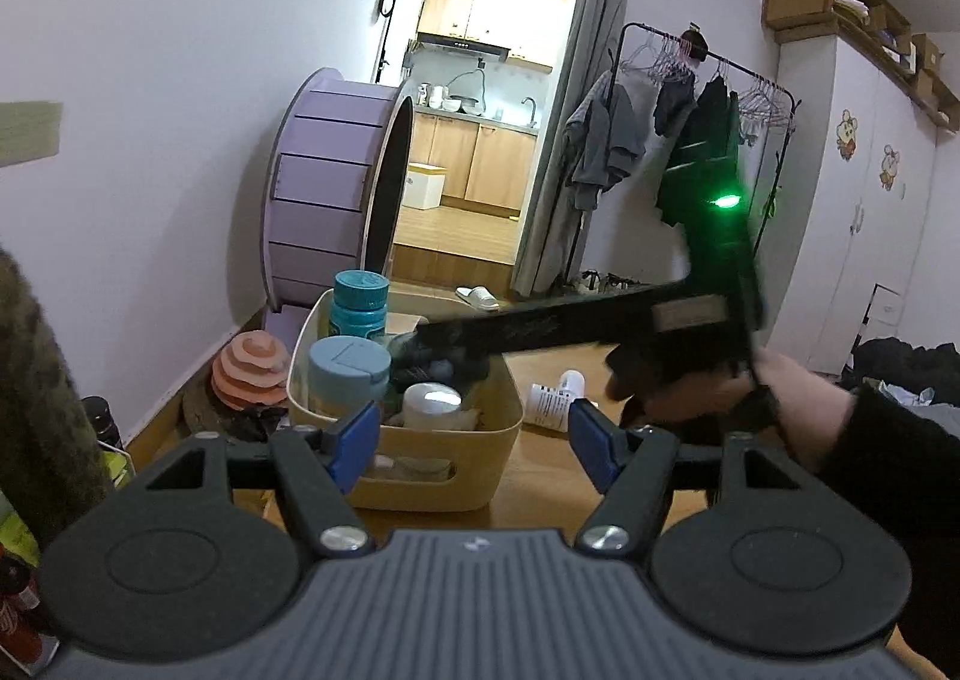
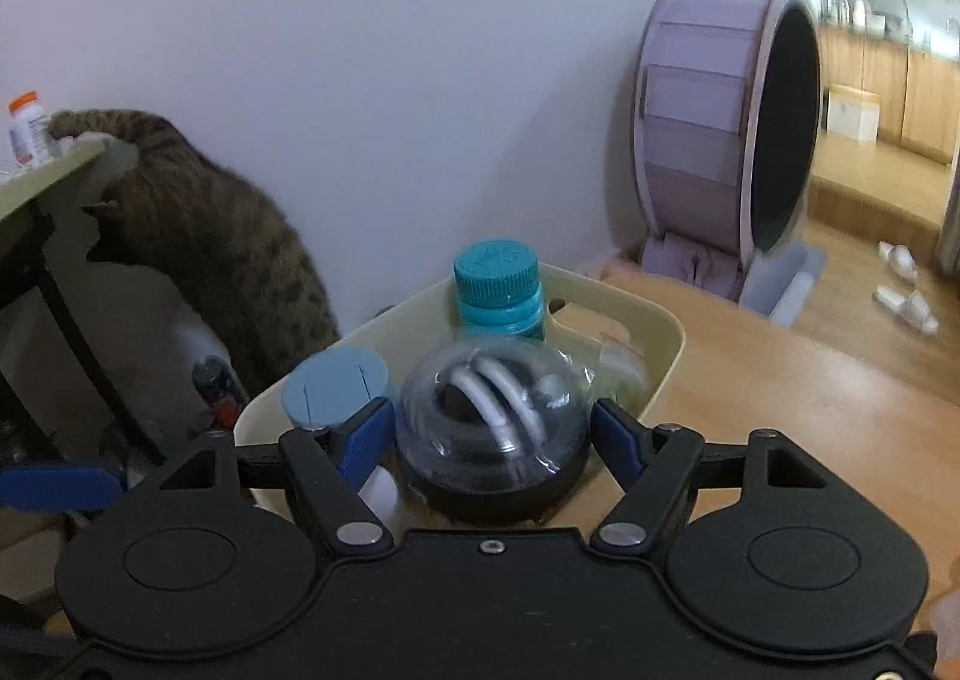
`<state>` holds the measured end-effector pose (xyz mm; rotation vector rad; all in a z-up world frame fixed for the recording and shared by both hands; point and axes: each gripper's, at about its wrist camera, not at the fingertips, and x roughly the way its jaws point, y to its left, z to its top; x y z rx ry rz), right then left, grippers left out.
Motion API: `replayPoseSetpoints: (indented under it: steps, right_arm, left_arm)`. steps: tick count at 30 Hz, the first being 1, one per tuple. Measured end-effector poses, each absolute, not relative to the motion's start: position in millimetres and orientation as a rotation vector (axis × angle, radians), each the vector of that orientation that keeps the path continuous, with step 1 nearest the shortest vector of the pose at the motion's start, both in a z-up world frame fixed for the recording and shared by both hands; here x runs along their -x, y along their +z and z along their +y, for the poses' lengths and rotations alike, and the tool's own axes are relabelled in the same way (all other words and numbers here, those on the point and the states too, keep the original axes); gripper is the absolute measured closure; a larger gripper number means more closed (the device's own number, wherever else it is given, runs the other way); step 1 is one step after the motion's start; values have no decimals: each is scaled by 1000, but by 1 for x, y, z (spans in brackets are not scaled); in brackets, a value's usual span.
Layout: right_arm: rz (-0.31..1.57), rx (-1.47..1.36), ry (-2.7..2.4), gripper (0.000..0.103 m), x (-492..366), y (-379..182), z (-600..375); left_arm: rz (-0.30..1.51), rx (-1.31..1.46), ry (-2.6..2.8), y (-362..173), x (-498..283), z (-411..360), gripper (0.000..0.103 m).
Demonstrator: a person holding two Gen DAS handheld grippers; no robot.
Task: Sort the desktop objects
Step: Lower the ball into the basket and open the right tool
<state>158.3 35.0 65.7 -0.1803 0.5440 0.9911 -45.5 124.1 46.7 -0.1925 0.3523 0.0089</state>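
A yellow bin (image 1: 420, 479) stands on the wooden desk and holds a teal-capped bottle (image 1: 359, 305), a light blue-lidded jar (image 1: 348, 371) and a white-lidded jar (image 1: 432, 404). My left gripper (image 1: 474, 443) is open and empty just in front of the bin. My right gripper (image 2: 493, 437) is over the bin (image 2: 666, 341), its fingers (image 2: 363, 440) around a clear-domed black case with a white cable (image 2: 495, 434); it also shows in the left wrist view (image 1: 441, 359). A white bottle (image 1: 555, 392) lies on the desk right of the bin.
A tabby cat (image 2: 240, 254) stands left of the desk, reaching onto a green shelf (image 2: 48, 176) with an orange-capped bottle (image 2: 27, 131). A purple cat wheel (image 2: 729, 152) stands behind the desk. Dark bottles (image 2: 219, 389) stand below at the left.
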Motion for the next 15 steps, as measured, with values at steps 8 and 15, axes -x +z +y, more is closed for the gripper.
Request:
replayPoseSetpoints:
  steps: [8,15]
  right_arm:
    - [421,148,940,8,-137,90,-18]
    - [429,150,888,7,-113,88,-62]
  left_arm:
    - [356,181,-12,45,41,120,35]
    - [367,164,-31,41,34,112,34]
